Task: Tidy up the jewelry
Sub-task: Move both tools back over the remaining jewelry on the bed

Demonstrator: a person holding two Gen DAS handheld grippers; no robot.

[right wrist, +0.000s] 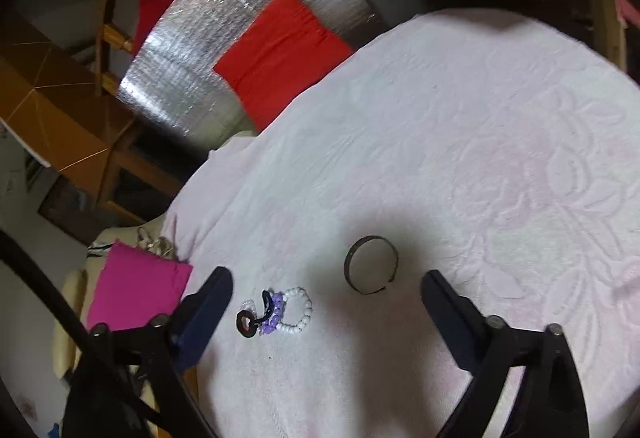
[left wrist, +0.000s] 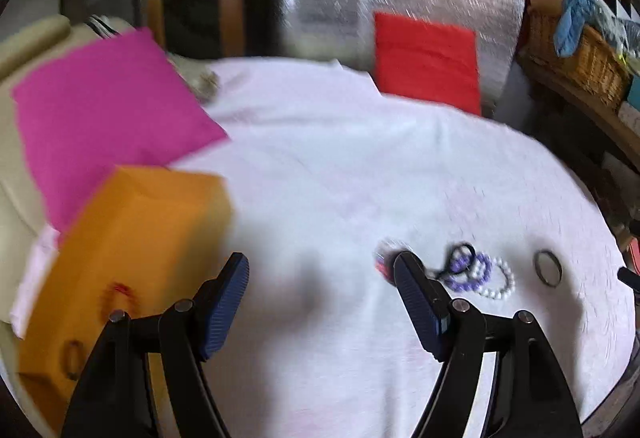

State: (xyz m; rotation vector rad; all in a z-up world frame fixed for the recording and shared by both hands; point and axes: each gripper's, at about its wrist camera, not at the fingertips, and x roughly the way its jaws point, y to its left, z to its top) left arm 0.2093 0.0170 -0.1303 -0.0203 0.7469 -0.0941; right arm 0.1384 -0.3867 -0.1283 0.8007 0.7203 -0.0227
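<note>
White-clothed worktop [right wrist: 460, 141]: jewelry partly sorted.
Orange box [left wrist: 132, 258] holds two pieces; beaded bracelets [right wrist: 286, 312] and metal bangle [right wrist: 371, 265] remain loose. Left claw [left wrist: 320, 294] and right claw [right wrist: 326, 312] both released, empty.

Left gripper [left wrist: 322, 266]: black linkage arms, silver pivot pins, dark blue ribbed finger pads [left wrist: 226, 302]. Right gripper [right wrist: 326, 280]: same build, black arms, silver pins, blue fingers [right wrist: 444, 312].

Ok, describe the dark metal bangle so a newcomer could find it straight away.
Start at the white embossed cloth that covers the table. Near its front lies a small cluster of beaded bracelets, white and purple; the bangle lies alone just to their right, apart from them. It is a plain dark band with no beads and a small gap in its ring.
</note>
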